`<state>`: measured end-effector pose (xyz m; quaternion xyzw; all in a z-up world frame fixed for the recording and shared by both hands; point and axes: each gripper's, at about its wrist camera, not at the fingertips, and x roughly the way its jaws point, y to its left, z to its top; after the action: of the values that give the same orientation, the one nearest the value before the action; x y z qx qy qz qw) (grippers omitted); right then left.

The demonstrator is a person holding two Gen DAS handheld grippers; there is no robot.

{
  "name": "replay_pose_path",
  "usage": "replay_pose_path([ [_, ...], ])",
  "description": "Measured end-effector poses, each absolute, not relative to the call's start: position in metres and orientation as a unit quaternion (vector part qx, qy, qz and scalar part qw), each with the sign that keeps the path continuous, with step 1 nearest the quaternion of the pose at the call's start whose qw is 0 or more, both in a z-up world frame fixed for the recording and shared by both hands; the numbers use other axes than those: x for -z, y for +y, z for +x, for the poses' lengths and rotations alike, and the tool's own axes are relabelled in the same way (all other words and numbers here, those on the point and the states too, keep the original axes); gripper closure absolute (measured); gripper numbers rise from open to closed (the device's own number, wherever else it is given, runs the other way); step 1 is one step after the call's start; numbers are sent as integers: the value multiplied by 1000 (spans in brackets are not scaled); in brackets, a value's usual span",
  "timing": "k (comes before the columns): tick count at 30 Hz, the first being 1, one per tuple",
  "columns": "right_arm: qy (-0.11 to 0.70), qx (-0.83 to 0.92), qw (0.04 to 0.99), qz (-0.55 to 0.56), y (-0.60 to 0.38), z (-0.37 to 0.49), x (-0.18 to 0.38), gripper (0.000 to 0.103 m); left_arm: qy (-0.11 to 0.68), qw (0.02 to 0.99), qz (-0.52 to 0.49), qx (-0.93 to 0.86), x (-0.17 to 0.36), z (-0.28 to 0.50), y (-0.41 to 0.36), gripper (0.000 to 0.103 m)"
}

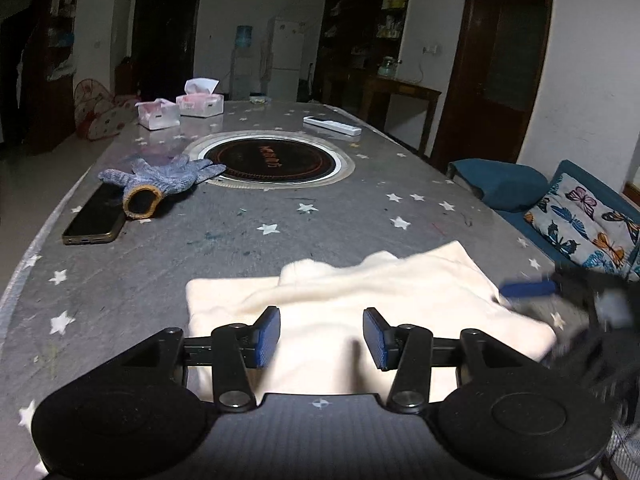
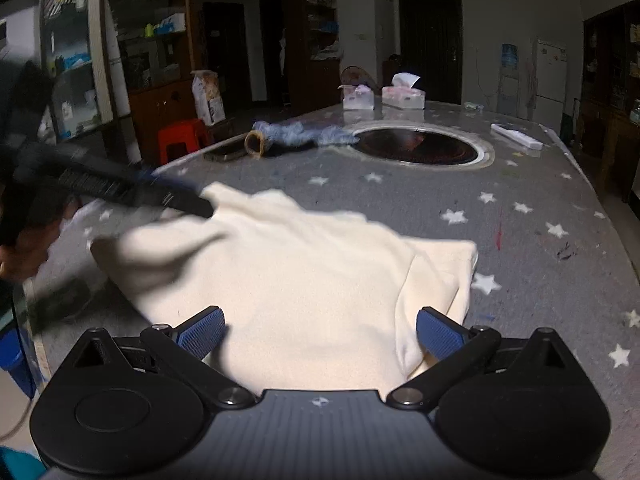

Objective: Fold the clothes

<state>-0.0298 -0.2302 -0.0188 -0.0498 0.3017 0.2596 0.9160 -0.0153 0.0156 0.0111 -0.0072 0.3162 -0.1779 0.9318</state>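
Observation:
A cream garment [image 1: 360, 300] lies partly folded on the grey star-patterned tablecloth [image 1: 160, 280] at the near edge. My left gripper [image 1: 322, 338] hovers over its near part, blue pads apart, with only flat cloth showing beneath the gap. At the garment's right edge a blurred blue finger [image 1: 528, 289] of my right gripper shows. In the right wrist view the garment [image 2: 280, 272] fills the middle. My right gripper [image 2: 320, 334] stands wide open above it, a fold lying beside its right pad. The left gripper [image 2: 192, 202] appears blurred at the garment's far left corner.
A phone [image 1: 96, 216] and a grey knitted glove [image 1: 168, 178] lie at the left. A round cooktop [image 1: 272, 162] is set into the table's middle. Two tissue boxes [image 1: 200, 104] and a white remote [image 1: 332, 125] lie beyond. A blue sofa with a butterfly cushion [image 1: 584, 228] stands right.

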Motion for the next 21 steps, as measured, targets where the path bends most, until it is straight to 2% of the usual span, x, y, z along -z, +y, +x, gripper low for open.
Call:
replay_pose_path([
  [7, 271, -291, 915, -64, -206, -26, -4, 0, 333, 928, -1, 165, 2, -35, 27, 54],
  [15, 320, -307, 893, -81, -183, -7, 23, 0, 341, 925, -7, 165, 12, -41, 34, 52],
  [21, 316, -297, 897, -83, -196, -9, 23, 0, 338, 926, -8, 167, 14, -41, 35, 49],
])
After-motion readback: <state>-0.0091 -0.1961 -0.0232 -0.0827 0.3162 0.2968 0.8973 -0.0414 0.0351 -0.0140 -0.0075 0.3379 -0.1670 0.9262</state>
